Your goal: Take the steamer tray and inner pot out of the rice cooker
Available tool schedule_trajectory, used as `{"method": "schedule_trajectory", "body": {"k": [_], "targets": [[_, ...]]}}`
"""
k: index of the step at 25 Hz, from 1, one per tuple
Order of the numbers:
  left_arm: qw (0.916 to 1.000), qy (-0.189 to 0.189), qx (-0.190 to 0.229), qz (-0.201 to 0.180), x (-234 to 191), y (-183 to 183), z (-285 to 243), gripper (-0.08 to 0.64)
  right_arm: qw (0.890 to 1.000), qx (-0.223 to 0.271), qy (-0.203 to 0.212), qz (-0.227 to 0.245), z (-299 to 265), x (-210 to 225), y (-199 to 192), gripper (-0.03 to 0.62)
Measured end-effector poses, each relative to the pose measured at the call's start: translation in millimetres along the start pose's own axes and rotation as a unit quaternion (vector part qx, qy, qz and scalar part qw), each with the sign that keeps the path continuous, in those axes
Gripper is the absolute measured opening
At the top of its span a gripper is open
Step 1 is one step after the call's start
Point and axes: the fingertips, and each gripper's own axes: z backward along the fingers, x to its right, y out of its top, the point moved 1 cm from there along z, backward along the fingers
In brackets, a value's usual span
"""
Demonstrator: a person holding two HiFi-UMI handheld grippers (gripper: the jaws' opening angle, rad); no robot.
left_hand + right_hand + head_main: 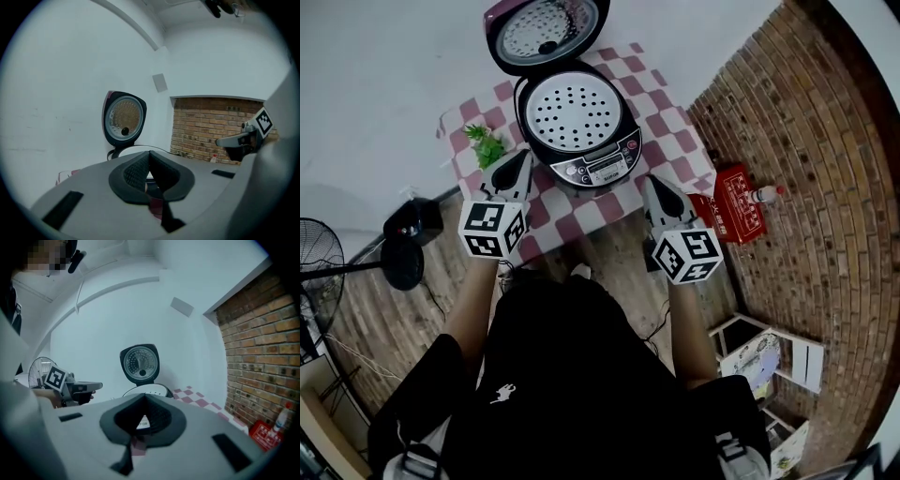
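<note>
The rice cooker [586, 131] stands on a checkered table with its lid [546, 30] swung up and back. A white perforated steamer tray [574, 111] fills its mouth and hides the inner pot below. My left gripper [520, 161] is shut and empty at the cooker's front left, a little short of its body. My right gripper [654, 187] is shut and empty at the cooker's front right. In the left gripper view the lid [124, 117] rises beyond my shut left gripper [149, 161]. In the right gripper view the cooker [146, 391] sits straight ahead of my right gripper [143, 406].
A small green plant [486, 143] sits on the table [670, 117] left of the cooker, close to my left gripper. A red box [733, 202] with a small bottle [766, 194] lies on the floor at the right, by the brick wall [806, 169]. A fan [319, 258] stands at far left.
</note>
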Motion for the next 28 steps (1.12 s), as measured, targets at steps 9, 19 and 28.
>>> {"method": "schedule_trajectory", "body": {"k": [9, 19, 28], "targets": [[0.9993, 0.037, -0.009, 0.007, -21.5, 4.0, -25.2, 0.002, 0.995, -0.063, 0.001, 0.073, -59.2, 25.7, 4.5, 0.002], [0.9965, 0.065, -0.050, 0.015, -63.6, -12.9, -72.5, 0.002, 0.978, -0.117, -0.009, 0.172, -132.6, 40.4, 21.8, 0.003], [0.9931, 0.057, -0.091, 0.047, -80.3, -33.6, -115.3, 0.204, 0.964, -0.147, -0.016, 0.219, -174.4, 33.3, 20.4, 0.003]]}}
